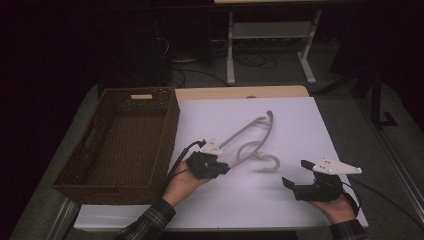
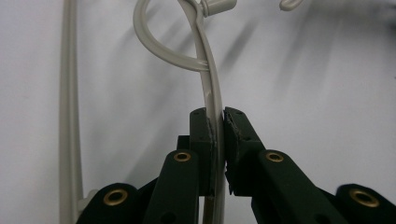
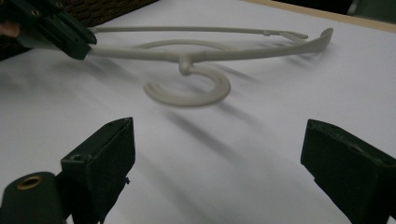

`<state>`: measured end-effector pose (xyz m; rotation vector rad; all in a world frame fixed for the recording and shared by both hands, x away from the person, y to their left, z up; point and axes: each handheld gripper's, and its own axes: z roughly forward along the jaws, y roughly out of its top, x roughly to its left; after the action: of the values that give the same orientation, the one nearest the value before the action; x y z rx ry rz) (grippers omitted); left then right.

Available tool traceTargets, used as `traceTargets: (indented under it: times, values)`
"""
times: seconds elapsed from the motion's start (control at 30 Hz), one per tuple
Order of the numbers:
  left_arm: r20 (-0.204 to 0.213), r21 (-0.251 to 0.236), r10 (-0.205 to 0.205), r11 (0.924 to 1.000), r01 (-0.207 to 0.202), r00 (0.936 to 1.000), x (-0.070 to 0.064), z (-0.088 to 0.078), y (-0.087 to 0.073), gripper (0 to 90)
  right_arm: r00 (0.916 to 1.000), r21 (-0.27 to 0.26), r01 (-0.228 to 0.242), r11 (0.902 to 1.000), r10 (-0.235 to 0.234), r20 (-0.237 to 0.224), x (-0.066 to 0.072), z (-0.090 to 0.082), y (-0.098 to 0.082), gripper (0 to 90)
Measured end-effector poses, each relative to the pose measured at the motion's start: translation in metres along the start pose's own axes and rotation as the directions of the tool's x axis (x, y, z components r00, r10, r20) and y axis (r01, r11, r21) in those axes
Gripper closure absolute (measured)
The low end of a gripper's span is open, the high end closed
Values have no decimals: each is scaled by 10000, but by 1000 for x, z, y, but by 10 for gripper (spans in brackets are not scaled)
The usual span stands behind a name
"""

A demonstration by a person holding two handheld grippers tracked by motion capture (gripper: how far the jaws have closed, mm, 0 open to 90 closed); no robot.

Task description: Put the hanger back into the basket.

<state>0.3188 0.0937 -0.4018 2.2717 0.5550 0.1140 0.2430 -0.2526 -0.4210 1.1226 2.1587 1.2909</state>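
Observation:
A beige plastic clothes hanger (image 1: pixel 242 131) lies over the middle of the white sheet (image 1: pixel 300 125). My left gripper (image 1: pixel 226 169) is shut on the near end of its curved arm. In the left gripper view the jaws (image 2: pixel 219 126) pinch the thin arm of the hanger (image 2: pixel 212 84) between the pads. The right gripper view has the hanger (image 3: pixel 210 55) held by the left gripper (image 3: pixel 81 46), and the hook (image 3: pixel 196 95) casts a shadow beneath it, seemingly just off the sheet. My right gripper (image 1: pixel 296 173) stands open and holds nothing, to the right of the hook, its jaws (image 3: pixel 224 140) wide apart.
A dark brown wicker basket (image 1: pixel 107 192) stands at the left edge of the sheet, with nothing seen in it. The table's wooden edge (image 1: pixel 240 92) runs along the back. A white desk frame (image 1: pixel 230 55) and cables are on the floor beyond.

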Motion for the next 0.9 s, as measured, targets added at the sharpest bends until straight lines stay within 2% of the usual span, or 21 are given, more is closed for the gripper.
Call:
traceTargets:
  times: [0.1,0.27,0.37,0.47,0.5,0.9]
  values:
    - [-148,-94,83,9999,-84,9999,1,-7,4,832,10000,34,-48,10000,48,-17,0,1,0,91]
    - [-407,-450,-21,9990,3,9992,3,-19,9,832,9999,10,-108,9999,108,5,-1,0,-1,92]
    - [-559,-817,-120,9966,74,9984,6,-29,15,832,9999,16,-114,9999,114,7,-1,0,-1,92]
    - [-583,-960,-233,9952,176,9980,8,-35,18,832,9999,10,-133,9999,133,7,-1,0,-1,92]
    - [-619,-1143,-353,9930,280,9975,10,-40,22,832,9999,10,-136,9999,136,7,-1,0,-1,93]
    - [-667,-1479,-814,9865,708,9944,18,-65,36,832,9999,-37,-151,9999,152,50,-2,0,-1,93]
